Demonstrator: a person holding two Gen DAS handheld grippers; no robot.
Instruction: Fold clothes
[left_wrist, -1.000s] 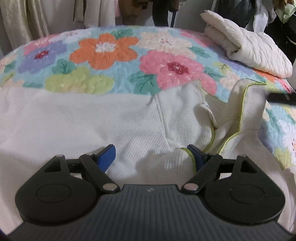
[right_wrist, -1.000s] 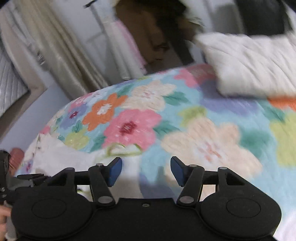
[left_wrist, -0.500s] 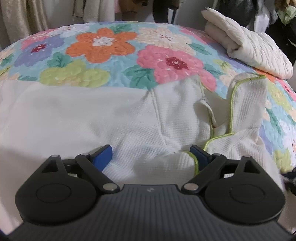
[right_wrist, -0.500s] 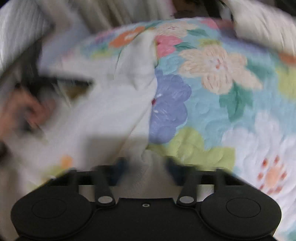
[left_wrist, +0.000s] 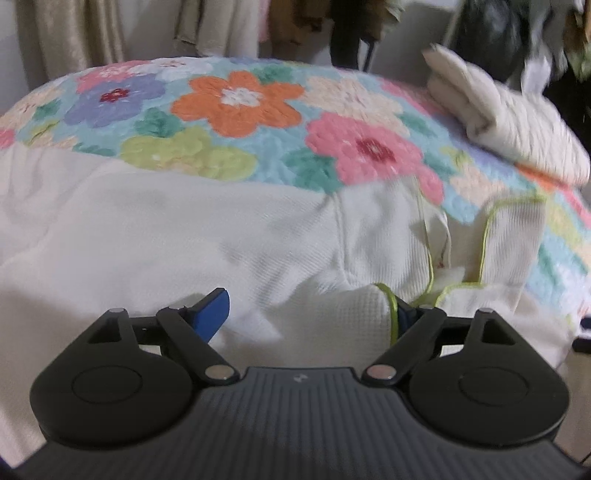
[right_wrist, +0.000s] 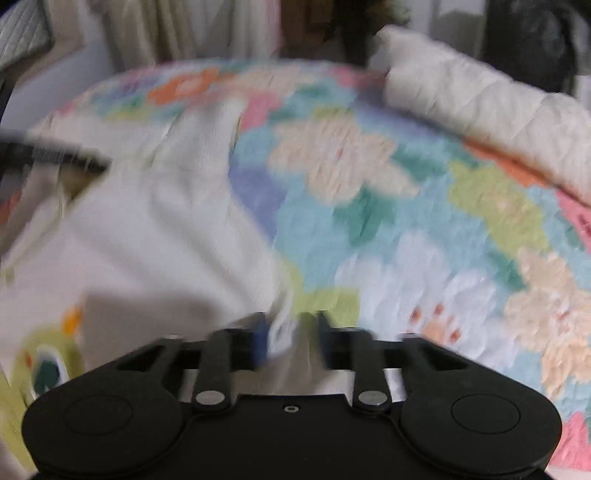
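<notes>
- Since a second ago the right wrist view has swung from mostly bare quilt onto the cream garment (right_wrist: 155, 236), which now fills its near-left half; the left wrist view has barely shifted.
- Right gripper (right_wrist: 286, 341): jaws have just been opening, after a brief closure. A fold of the garment's edge lies between the blue pads, but the frame is motion-blurred and I cannot tell whether the pads press on it.
- Garment, left wrist view (left_wrist: 192, 236): cream-white waffle-textured fabric with lime-green piping along its edges. It lies spread across the near part of the bed, mostly flat with soft creases on the left. Its right portion is rumpled, with a piped flap (left_wrist: 513, 240) standing up.
- The right wrist view shows a printed patch in green, orange and dark teal (right_wrist: 48, 365) at the garment's near-left corner.
- Left gripper (left_wrist: 310, 314): jaws stand wide apart over the garment. A raised, green-piped fold sits between them, against the right blue pad; the left pad (left_wrist: 212, 310) is clear of it. Nothing is gripped.
- Beneath lies a floral quilt (left_wrist: 240, 99) in orange, pink, purple and green on light blue.
- A folded white quilted blanket (left_wrist: 509, 122) rests at the quilt's far right.
- Hanging clothes and a beige curtain (left_wrist: 66, 33) stand beyond the bed.
</notes>
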